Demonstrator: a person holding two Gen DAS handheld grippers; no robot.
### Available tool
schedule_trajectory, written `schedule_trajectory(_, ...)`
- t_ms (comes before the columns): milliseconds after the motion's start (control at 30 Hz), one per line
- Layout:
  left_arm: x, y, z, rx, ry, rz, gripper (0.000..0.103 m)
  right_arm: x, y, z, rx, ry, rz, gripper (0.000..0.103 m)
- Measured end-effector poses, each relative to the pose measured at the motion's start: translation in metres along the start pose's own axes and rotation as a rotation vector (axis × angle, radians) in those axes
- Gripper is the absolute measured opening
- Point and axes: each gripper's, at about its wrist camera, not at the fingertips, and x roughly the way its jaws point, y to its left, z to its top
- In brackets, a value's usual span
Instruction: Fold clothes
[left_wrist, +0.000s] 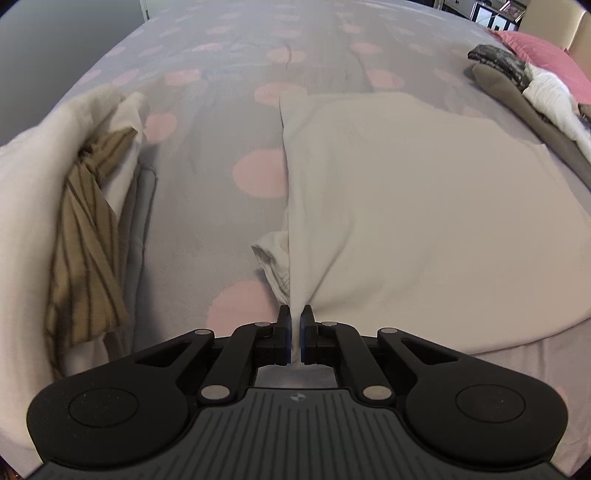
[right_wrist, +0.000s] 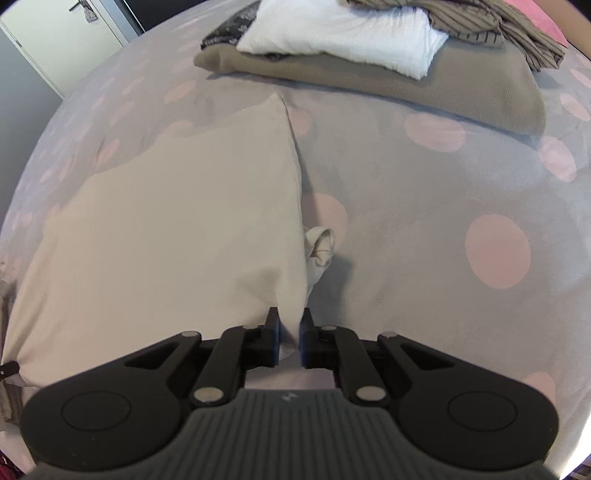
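Left gripper (left_wrist: 295, 314): jaws were clamped on the near left edge of the cream garment (left_wrist: 424, 192), a thin fold pinched between the pads.
Right gripper (right_wrist: 290, 317): jaws were clamped on the near right edge of the same garment, with bunched cloth between the pads.
Cream garment: lay flat on the grey bedspread (right_wrist: 424, 221) with pink dots, stretching ahead of both tools; a sleeve (right_wrist: 321, 247) bulged just past the right fingers.
Folded stack (right_wrist: 369, 59): far ahead of the right tool.
Striped brown cloth (left_wrist: 85, 236): left of the left tool.
Markings: small emblem on each housing; no readable writing.
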Motion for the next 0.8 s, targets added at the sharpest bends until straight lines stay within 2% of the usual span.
schedule_trajectory(167, -0.034, -0.002, 0.006, 0.015, -0.009, -0.001, 0.002, -0.037, 0.003, -0.001, -0.018, -0.007, 0.030, 0.010)
schedule_trajectory(367, -0.062, 0.001, -0.016, 0.055, 0.025, 0.005, 0.002, -0.073, -0.012, -0.025, -0.042, 0.035, 0.048, 0.010)
schedule_trajectory(600, -0.074, 0.001, -0.062, 0.135, 0.109, -0.001, 0.002, -0.086, -0.028, -0.071, -0.117, 0.104, 0.027, 0.010)
schedule_trajectory(800, -0.058, -0.013, -0.088, 0.213, 0.179, 0.037, 0.002, -0.068, -0.029, -0.096, -0.174, 0.166, -0.022, 0.010)
